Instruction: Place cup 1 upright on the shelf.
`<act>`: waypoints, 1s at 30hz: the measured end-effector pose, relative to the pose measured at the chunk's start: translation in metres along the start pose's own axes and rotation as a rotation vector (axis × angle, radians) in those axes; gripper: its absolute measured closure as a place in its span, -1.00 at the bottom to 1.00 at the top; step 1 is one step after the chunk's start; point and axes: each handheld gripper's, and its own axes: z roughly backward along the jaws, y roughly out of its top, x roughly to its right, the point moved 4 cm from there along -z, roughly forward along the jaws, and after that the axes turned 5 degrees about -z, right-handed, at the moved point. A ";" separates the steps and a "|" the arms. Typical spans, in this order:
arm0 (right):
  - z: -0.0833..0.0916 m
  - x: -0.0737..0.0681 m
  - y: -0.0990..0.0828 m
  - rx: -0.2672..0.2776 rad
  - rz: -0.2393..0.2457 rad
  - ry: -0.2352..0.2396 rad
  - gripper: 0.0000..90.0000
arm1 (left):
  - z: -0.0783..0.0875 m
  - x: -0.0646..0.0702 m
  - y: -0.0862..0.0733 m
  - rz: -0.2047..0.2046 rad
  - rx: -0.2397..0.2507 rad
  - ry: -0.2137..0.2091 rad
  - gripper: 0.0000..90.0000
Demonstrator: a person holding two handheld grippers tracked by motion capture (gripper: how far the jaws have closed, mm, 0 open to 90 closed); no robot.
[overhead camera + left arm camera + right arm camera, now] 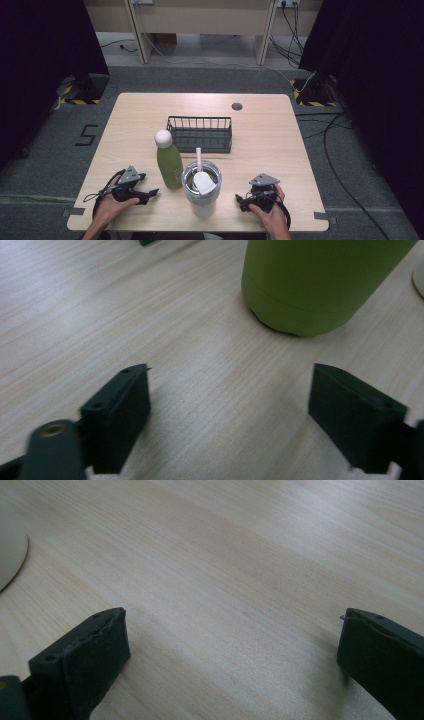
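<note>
Green bottle, high view: the green bottle (169,162) with its white cap is standing upright near the table's middle, at about ten o'clock from the tumbler (201,187) and just beside it.
Tumbler, high view: it is sitting toward the front edge, lidded, with a white straw rising from the lid; what it is holding is hidden.
Basket, high view: the dark wire basket (200,134) is lying at twelve o'clock from the tumbler, apart from both drinks, and is looking empty.
Grippers, high view: the left gripper (145,194) is resting at eight o'clock from the bottle, pointing toward it; the right gripper (241,202) is resting at three o'clock from the tumbler.
Left gripper view: the jaws are standing wide with bare table (165,335) between them, and the bottle's base (305,285) is sitting ahead at one o'clock, untouched.
Right gripper view: the jaws are spread wide over bare wood, gripping nothing, with a pale rounded edge (10,547), probably the tumbler's foot, at ten o'clock.
Step in hand: I am judging this as the approach, with nothing grasped yet.
Next move: it is likely calling for the left gripper to slide forward until the bottle is sitting between the jaws, then close low on its body.
</note>
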 end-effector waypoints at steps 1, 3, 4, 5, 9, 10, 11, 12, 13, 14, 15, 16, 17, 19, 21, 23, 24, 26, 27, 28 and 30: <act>0.000 0.000 0.000 0.000 0.000 0.000 -0.98 | 0.000 0.000 0.000 0.000 0.000 0.000 -0.69; 0.000 0.000 0.000 0.000 0.001 0.001 -0.98 | 0.001 -0.001 0.001 -0.001 0.026 0.007 -0.63; 0.000 0.000 0.000 0.000 0.002 0.001 -0.98 | 0.002 0.000 0.002 -0.001 0.044 0.001 -0.65; 0.000 0.000 0.000 0.000 0.002 0.001 -0.98 | 0.002 0.000 0.002 -0.001 0.044 0.001 -0.67; 0.000 0.000 0.000 0.000 0.003 0.001 -0.98 | 0.006 0.002 0.006 -0.022 0.082 0.000 -0.67; 0.000 0.000 0.000 0.000 0.002 0.002 -0.98 | 0.007 0.002 0.006 -0.020 0.093 -0.003 -0.67; 0.000 0.000 0.000 -0.001 0.002 0.001 -0.98 | 0.007 0.002 0.007 -0.019 0.099 -0.004 -0.67; 0.000 0.000 0.000 0.000 0.002 0.002 -0.98 | 0.007 0.002 0.007 -0.019 0.109 -0.008 -0.67; 0.000 0.000 0.000 0.000 0.003 0.001 -0.98 | 0.008 0.003 0.008 -0.016 0.119 -0.011 -0.67; 0.000 0.000 0.000 0.000 0.003 0.001 -0.98 | 0.009 0.005 0.010 -0.023 0.130 -0.012 -0.67; 0.000 0.000 0.000 0.000 0.003 0.001 -0.98 | 0.009 0.005 0.010 -0.023 0.130 -0.012 -0.67; 0.000 0.000 0.000 0.000 0.003 0.001 -0.98 | 0.010 0.005 0.011 -0.027 0.136 -0.011 -0.67; 0.000 0.000 0.000 0.000 0.003 0.002 -0.98 | 0.010 0.006 0.011 -0.028 0.138 -0.011 -0.67; 0.000 0.000 0.000 -0.001 0.003 0.002 -0.98 | 0.009 0.006 0.011 -0.028 0.139 -0.012 -0.67; 0.000 0.000 0.000 0.000 0.003 0.002 -0.98 | 0.009 0.006 0.011 -0.026 0.139 -0.012 -0.67; 0.000 0.000 0.000 0.000 0.004 0.003 -0.97 | 0.009 0.006 0.010 -0.029 0.135 -0.013 -0.67; 0.000 0.000 0.000 0.001 0.008 0.004 -0.96 | 0.010 0.007 0.010 -0.030 0.136 -0.011 -0.67; 0.002 0.000 0.000 0.009 0.011 0.006 -0.88 | 0.010 0.006 0.010 -0.030 0.137 -0.010 -0.67; 0.003 -0.001 -0.001 0.017 0.010 0.011 -0.78 | 0.010 0.006 0.010 -0.029 0.136 -0.010 -0.67; 0.004 0.000 -0.001 0.031 0.009 0.014 -0.63 | 0.010 0.005 0.010 -0.027 0.134 -0.008 -0.67; 0.007 0.000 -0.001 0.048 -0.009 0.028 -0.64 | 0.011 0.005 0.009 -0.026 0.131 -0.007 -0.67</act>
